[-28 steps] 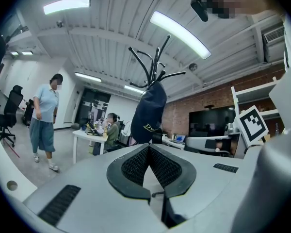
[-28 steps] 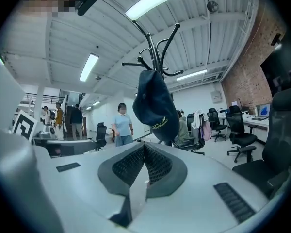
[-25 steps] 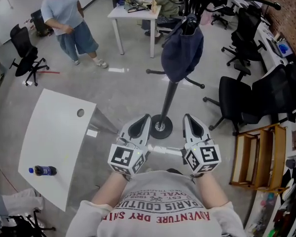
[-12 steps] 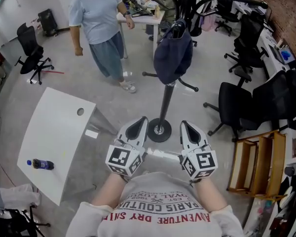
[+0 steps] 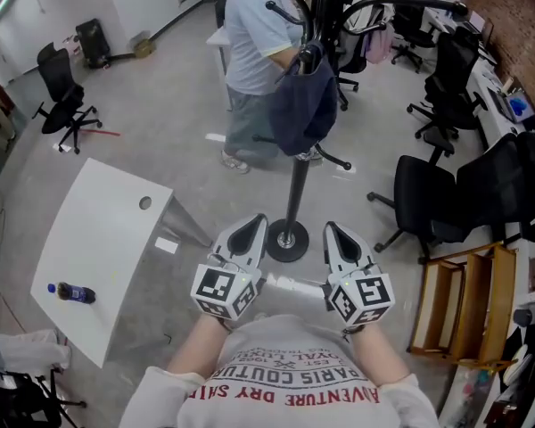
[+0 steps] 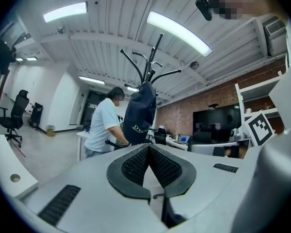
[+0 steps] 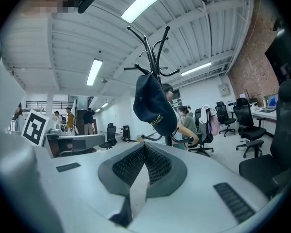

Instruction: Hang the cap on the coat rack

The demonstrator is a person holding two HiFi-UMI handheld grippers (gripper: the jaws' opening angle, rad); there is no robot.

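Note:
A dark navy cap [image 5: 301, 103] hangs from a hook of the black coat rack [image 5: 296, 194], whose round base stands on the floor just ahead of me. The cap [image 6: 139, 111] shows in the left gripper view and the cap [image 7: 154, 106] also in the right gripper view, well beyond the jaws. My left gripper [image 5: 248, 233] and right gripper [image 5: 339, 235] are held low and close to my chest, side by side. Both are shut with nothing between the pads.
A person in a light blue shirt [image 5: 254, 43] stands right behind the rack. A white table [image 5: 98, 257] with a dark bottle [image 5: 75, 292] is at my left. Black office chairs [image 5: 446, 194] and a wooden shelf unit [image 5: 459, 301] stand at the right.
The person in the light blue shirt has walked from the far left to just behind the rack. My grippers have stayed almost still, and the cap keeps hanging.

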